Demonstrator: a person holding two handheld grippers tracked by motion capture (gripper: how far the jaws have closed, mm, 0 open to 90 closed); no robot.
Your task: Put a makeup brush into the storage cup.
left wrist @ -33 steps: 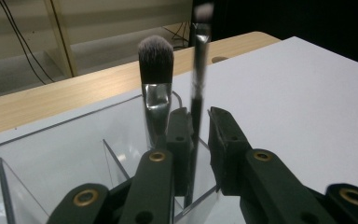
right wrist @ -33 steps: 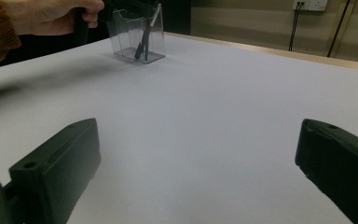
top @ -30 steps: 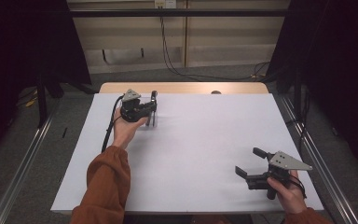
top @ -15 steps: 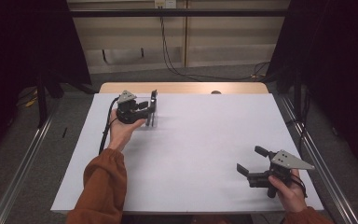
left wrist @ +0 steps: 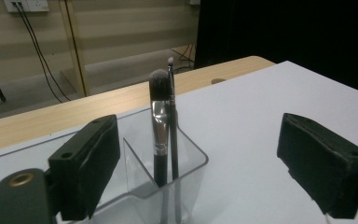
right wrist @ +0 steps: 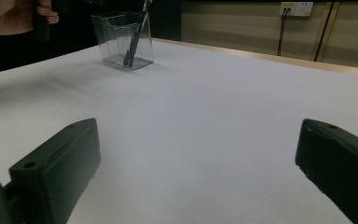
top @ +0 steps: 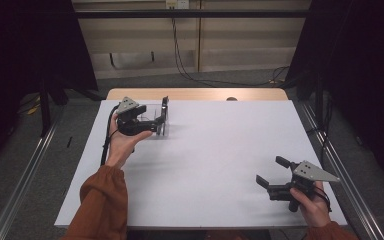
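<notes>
While upright, brushes [left wrist: 161,126] ahead of left gripper [left wrist: 205,163]

A clear plastic holder [left wrist: 168,186] is standing upright on the white table sheet near its far left corner. Two makeup brushes are standing in it, bristles up. The thick brush [left wrist: 159,126], with black handle, silver ferrule and dark rounded bristle head, is leaning slightly. The thin brush [left wrist: 172,121] is standing just beside it, touching or nearly touching.
</notes>
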